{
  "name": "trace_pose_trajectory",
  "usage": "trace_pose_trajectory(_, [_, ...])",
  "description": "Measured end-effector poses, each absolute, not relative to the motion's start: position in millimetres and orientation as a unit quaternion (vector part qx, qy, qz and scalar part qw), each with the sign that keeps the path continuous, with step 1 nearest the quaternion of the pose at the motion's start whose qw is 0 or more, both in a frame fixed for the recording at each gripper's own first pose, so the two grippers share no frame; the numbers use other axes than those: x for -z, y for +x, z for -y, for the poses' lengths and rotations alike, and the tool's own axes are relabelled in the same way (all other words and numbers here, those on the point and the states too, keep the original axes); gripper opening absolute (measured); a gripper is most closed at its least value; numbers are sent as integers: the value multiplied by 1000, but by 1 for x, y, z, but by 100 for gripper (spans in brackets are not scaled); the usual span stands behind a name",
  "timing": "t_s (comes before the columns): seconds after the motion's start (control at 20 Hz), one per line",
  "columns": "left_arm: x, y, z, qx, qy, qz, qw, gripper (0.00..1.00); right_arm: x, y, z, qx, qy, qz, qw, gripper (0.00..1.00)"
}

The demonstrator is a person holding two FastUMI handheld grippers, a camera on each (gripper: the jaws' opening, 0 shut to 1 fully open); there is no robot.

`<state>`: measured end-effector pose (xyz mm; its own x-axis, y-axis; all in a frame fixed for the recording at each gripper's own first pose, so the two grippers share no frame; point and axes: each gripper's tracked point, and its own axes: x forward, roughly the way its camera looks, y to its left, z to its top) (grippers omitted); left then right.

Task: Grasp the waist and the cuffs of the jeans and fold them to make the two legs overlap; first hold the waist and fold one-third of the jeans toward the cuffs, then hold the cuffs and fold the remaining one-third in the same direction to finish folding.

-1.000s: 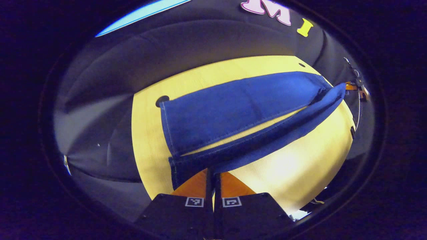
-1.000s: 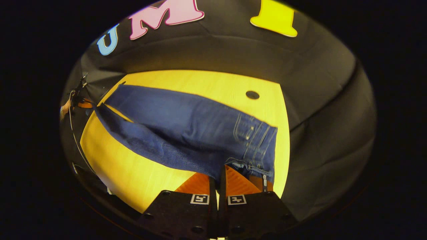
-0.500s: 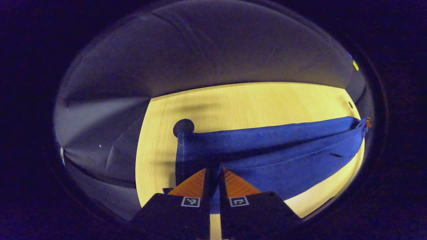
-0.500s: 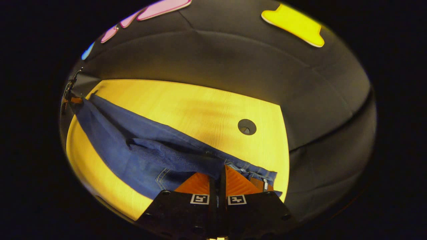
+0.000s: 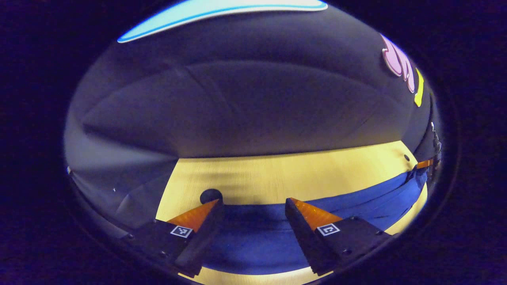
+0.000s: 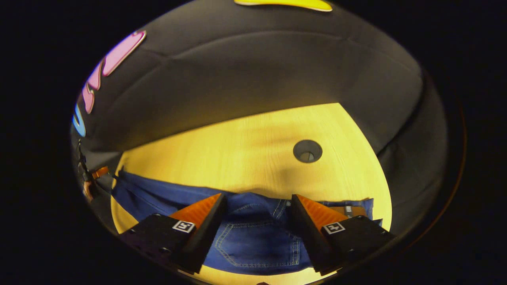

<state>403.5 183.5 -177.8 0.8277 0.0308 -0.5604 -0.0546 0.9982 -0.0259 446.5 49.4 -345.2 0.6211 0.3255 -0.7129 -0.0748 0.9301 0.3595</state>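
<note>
Where both claws gape, soft, seemingly doubled jeans (image 6: 253, 241) lie.

Pale yellow wood-grain bench (image 5: 277, 178), a round dark cable hole (image 5: 210, 195) near its edge in the left gripper view, another round hole (image 6: 307, 151) in the right gripper view, creased black cloth wall (image 6: 257, 67) behind

Left gripper (image 5: 253, 206) fingers spread wide above jeans (image 5: 257, 241); jeans flat on table (image 5: 277, 178).
</note>
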Motion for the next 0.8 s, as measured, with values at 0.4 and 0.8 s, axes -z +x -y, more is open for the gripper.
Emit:
trace_pose_trajectory(0.4, [97, 335, -125, 50, 15, -208, 977, 98, 293, 411, 41, 5, 237, -377, 895, 99])
trace_pose_trajectory(0.8, [92, 212, -47, 136, 44, -218, 966, 98, 340, 343, 85, 168, 368, -398, 823, 99])
